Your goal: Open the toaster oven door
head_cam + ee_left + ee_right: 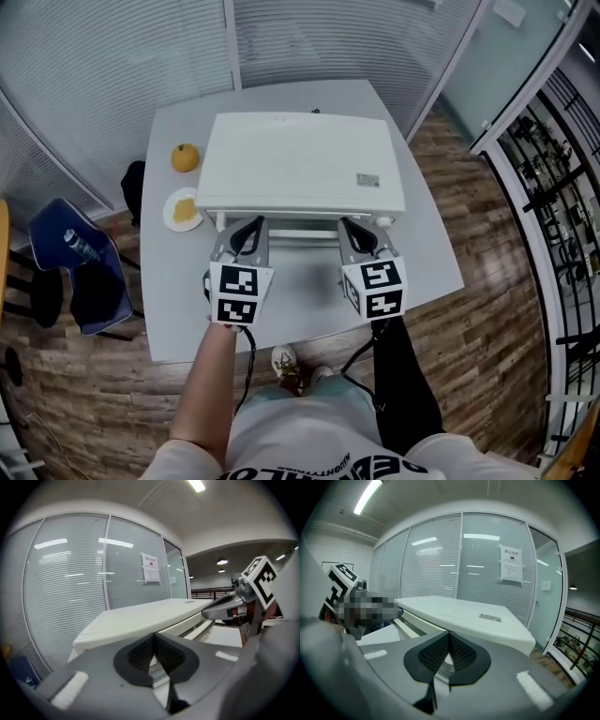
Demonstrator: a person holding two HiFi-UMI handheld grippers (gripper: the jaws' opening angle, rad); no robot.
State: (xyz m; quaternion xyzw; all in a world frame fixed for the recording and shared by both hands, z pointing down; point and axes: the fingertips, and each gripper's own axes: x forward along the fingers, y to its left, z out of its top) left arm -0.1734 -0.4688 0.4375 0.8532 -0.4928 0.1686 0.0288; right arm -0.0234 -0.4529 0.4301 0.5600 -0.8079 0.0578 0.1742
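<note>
Nearest the person, the left gripper (247,229) and right gripper (350,225) sit side by side at the front edge of the toaster oven (300,164), left and right of its middle. Each has its jaws pressed together at the tips, and only a sliver of the oven's white front shows through the gap behind the pads. I cannot tell whether either touches the handle (300,235). The oven stands shut in the middle of the grey table (300,300). At the oven's left lie a plate (170,214) of yellow food and, further back, an orange fruit (185,157). Glass walls with blinds (112,56) rise behind the oven.
</note>
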